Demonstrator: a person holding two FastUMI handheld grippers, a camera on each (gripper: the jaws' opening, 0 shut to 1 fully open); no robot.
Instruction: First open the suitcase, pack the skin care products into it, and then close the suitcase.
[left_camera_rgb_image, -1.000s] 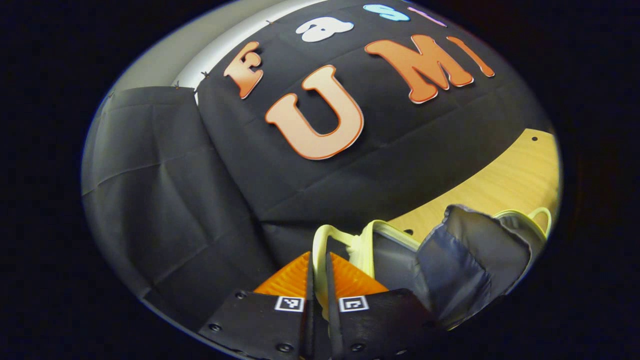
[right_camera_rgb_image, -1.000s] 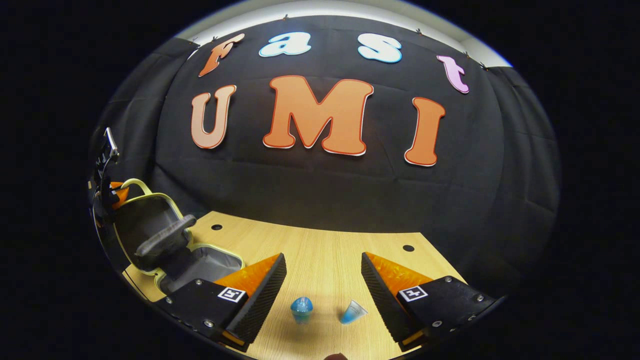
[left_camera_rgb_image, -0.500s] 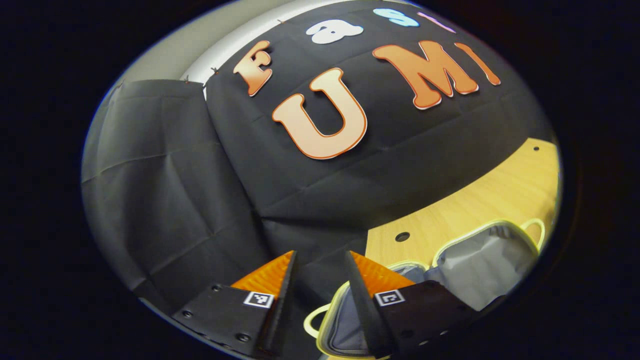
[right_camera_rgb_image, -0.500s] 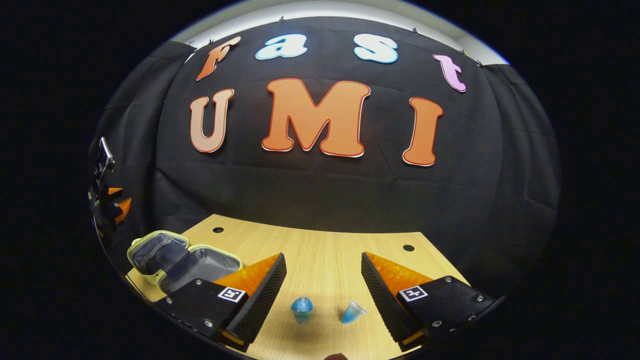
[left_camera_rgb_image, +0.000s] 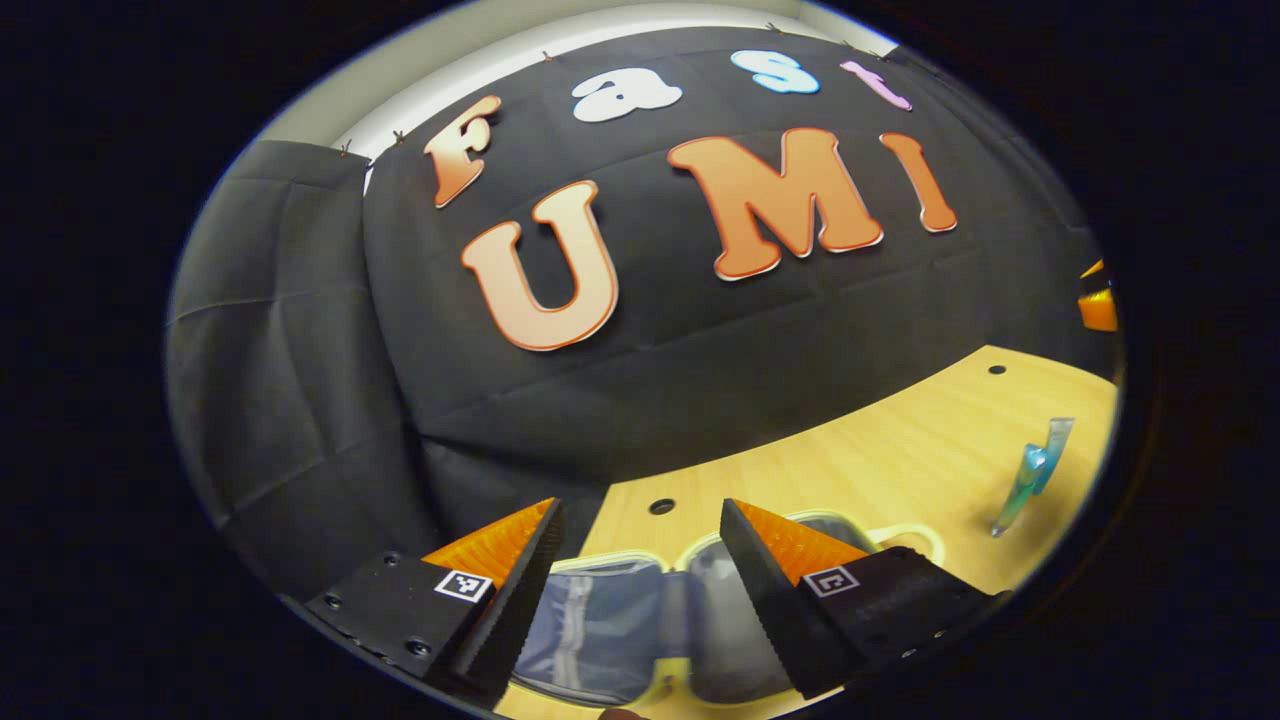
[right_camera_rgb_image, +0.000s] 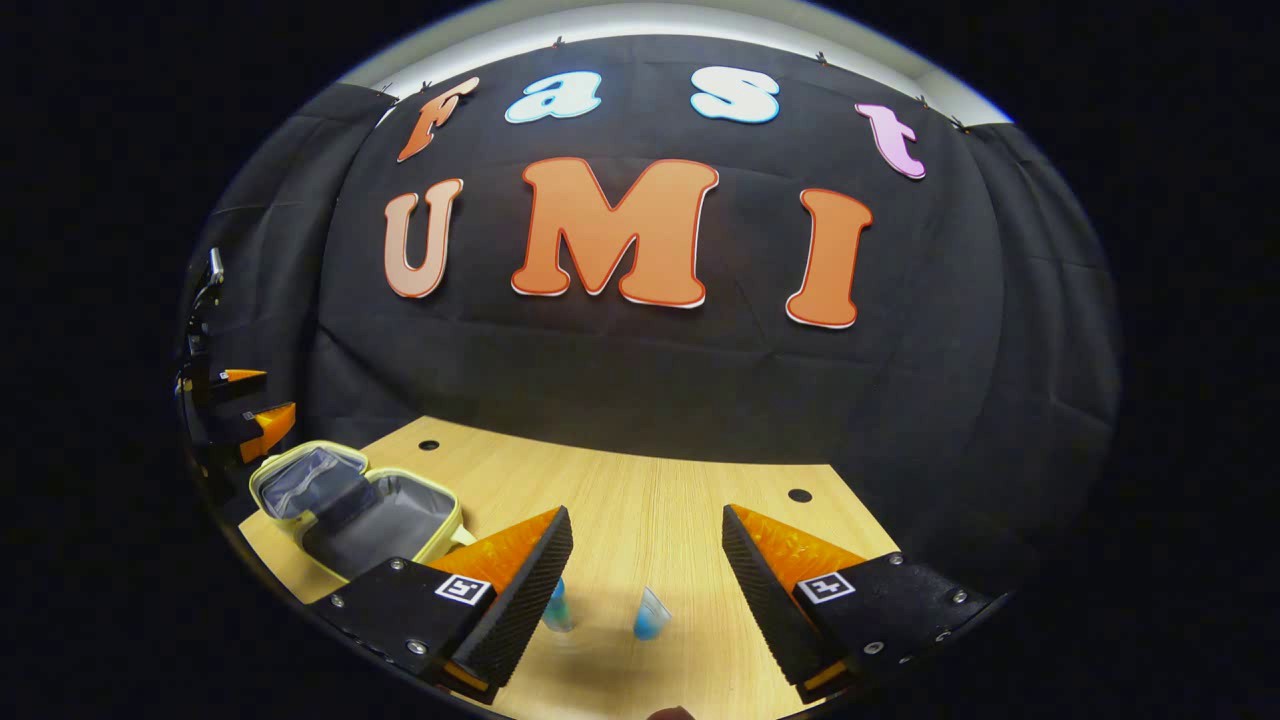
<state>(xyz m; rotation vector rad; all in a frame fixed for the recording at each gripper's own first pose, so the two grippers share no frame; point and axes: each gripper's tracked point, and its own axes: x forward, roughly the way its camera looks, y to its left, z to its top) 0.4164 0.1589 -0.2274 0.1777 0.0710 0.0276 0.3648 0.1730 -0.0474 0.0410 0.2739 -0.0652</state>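
Left gripper view: my left gripper (left_camera_rgb_image: 640, 560) has its jaws spread wide, holding nothing, hovering over the suitcase (left_camera_rgb_image: 620, 630). Case lies flat open on the wooden table (left_camera_rgb_image: 880, 450): soft fabric shell, pale yellow piping round rounded edges, grey lining, zipped mesh pocket on one half. I see nothing packed in either half. A second ago these jaws were pinched on the yellow handle with the lid raised; half a second ago they'd parted and the lid was dropping back.

Two skin care products (left_camera_rgb_image: 1030, 475), small blue translucent tubes, stand well to the right of the case on bare table.

Right gripper view: right gripper (right_camera_rgb_image: 645, 560) jaws wide apart, holding nothing, ridged pads facing each other. One blue tube (right_camera_rgb_image: 651, 614) sits between the fingers, the other (right_camera_rgb_image: 557, 606) just beside the left finger, partly hidden. Tubes have slid left and nearer in this view since earlier. Left gripper at far left edge, above the open case.
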